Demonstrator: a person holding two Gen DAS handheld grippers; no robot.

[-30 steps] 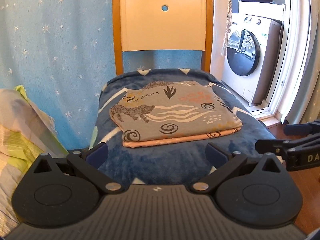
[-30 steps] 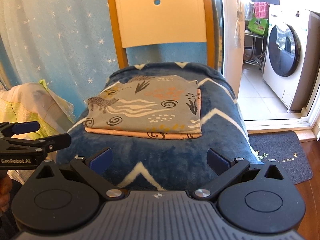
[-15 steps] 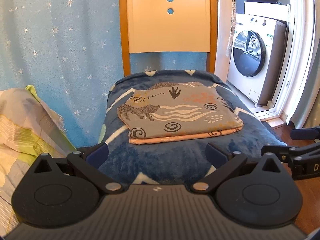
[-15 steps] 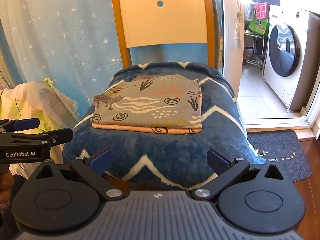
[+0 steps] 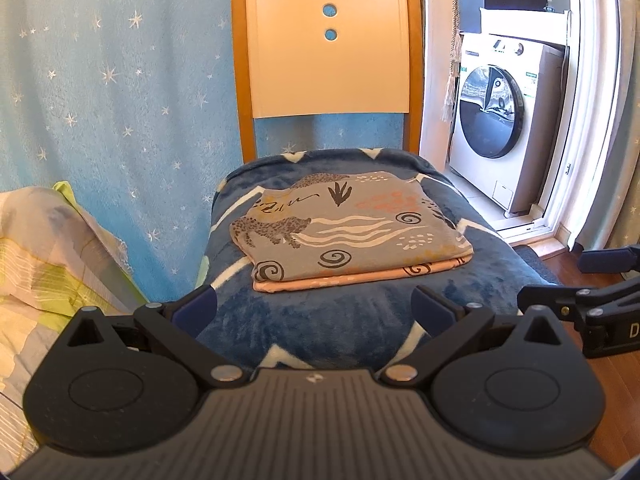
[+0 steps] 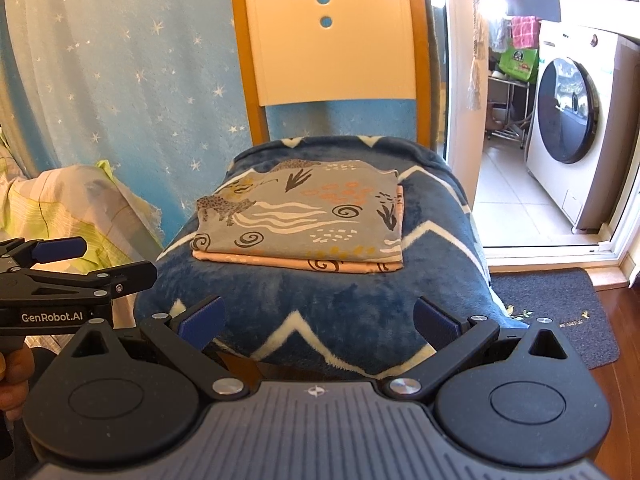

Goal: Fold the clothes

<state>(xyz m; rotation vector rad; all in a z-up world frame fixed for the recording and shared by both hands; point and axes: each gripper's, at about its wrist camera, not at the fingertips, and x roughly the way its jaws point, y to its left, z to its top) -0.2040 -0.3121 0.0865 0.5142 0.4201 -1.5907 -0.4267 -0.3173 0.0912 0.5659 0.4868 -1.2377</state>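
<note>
At the far left of both views lies one heap of pale yellow-green bedding [image 5: 44, 264], and behind it hangs one blue curtain [image 5: 120, 92] dotted with white stars. In the right wrist view the left gripper [image 6: 100, 262] juts in from the left edge, one hand [image 6: 14, 376] gripping its handle below; its two fingers stand apart with nothing between them. In the centre of each frame stands one wooden chair [image 5: 332, 60], its backrest pierced by two round holes under one wavy cut-out, its seat draped in one dark blue blanket [image 5: 340, 316] with cream zigzags. On the blanket, in the middle of the frame, rest two folded garments stacked flat: the grey patterned cloth [image 5: 344, 228] with a leopard and four spirals on top, and the peach cloth [image 5: 360, 278] beneath it, showing only as a strip along the near and right edges. The right gripper [image 6: 318, 322] hangs low in front of the seat, its two blue-padded fingers spread wide and empty, clear of the stack. At the right, through one doorway, stands one washing machine [image 5: 504, 128], with one dark mat [image 6: 560, 312] on the floor before it.
</note>
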